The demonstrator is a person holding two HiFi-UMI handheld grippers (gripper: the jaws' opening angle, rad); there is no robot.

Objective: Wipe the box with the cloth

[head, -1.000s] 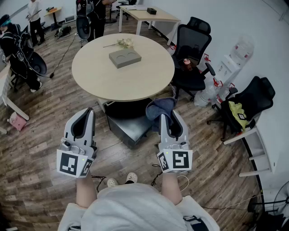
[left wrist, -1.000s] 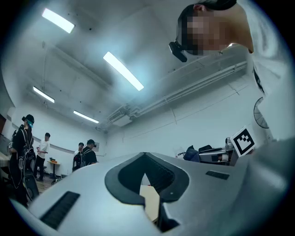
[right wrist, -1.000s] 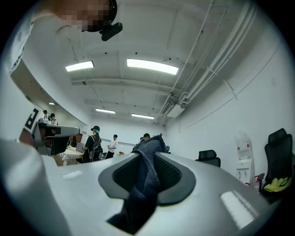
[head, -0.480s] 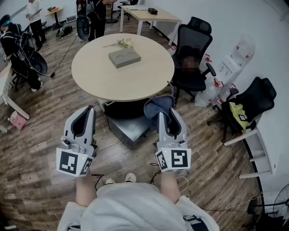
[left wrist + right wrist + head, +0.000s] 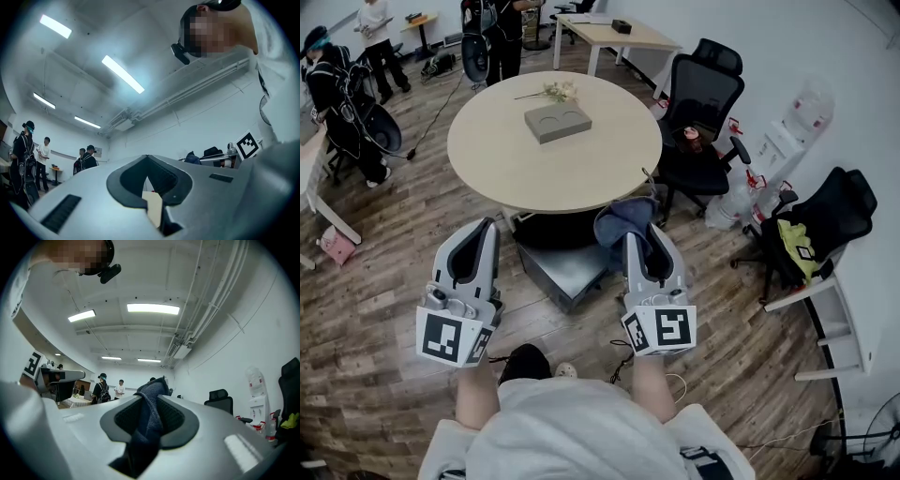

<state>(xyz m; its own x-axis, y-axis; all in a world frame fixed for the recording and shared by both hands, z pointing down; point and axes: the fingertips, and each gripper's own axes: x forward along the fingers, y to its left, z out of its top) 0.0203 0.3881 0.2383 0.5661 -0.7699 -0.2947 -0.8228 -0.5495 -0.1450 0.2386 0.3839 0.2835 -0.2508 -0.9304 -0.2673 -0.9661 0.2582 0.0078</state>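
Observation:
A flat grey box with two round hollows lies on the far half of the round beige table. My right gripper is held short of the table's near edge, shut on a dark blue cloth that bunches out beyond its tips. In the right gripper view the cloth is pinched between the pads of the right gripper. My left gripper is level with it on the left, shut and holding nothing. In the left gripper view the left gripper has its tips together.
A sprig of flowers lies behind the box. A grey metal base stands under the table. Black office chairs and a water dispenser are on the right. Several people stand at the far left.
Both grippers have drifted slightly toward the table, the right one a little to the left with the cloth. A dark shoe has stepped into view at the bottom.

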